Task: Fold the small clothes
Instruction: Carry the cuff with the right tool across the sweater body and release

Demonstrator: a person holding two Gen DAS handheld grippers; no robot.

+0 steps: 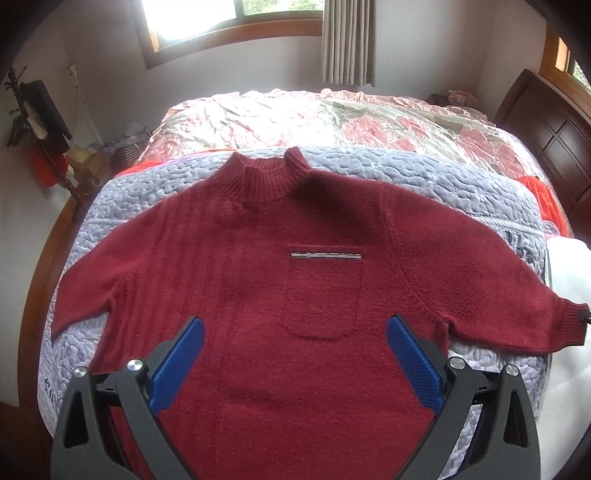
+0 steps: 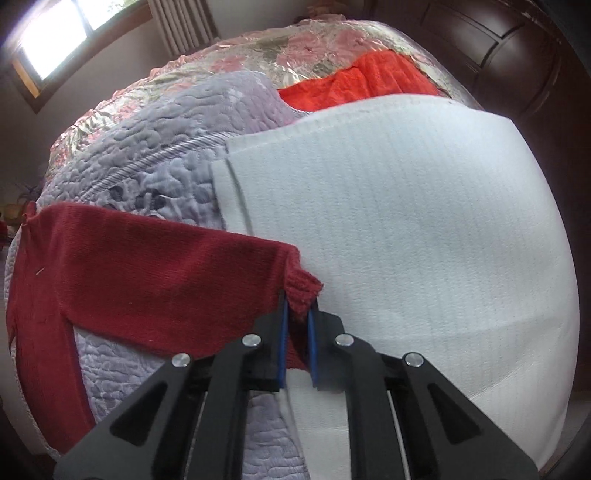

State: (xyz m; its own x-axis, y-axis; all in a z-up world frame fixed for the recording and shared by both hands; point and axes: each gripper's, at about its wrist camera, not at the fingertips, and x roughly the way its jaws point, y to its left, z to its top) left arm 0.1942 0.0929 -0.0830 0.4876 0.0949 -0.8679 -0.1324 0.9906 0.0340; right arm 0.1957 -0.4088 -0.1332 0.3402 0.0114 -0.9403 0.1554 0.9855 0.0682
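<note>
Bed [image 1: 369,122] carries a flat red sweater [image 1: 295,266]; left claw [image 1: 295,332] spread above hem; right claw [image 2: 297,314] pinches cuff [image 2: 301,288] at 3 o'clock.

Daylight is pouring through a wood-framed window [image 1: 207,22] at upper left, beige curtain [image 1: 347,40] hanging beside it; a dark headboard [image 1: 550,125] is standing at right.

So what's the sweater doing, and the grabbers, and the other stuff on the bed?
Dark red sweater: spread flat, face up, sleeves out, not folded yet.
Sleeve cuff: pinched in the right gripper.
Right gripper: shut on the cuff.
Left gripper: open, above the sweater's body.
White cloth: folded.
Curtain: drawn to one side.
</note>
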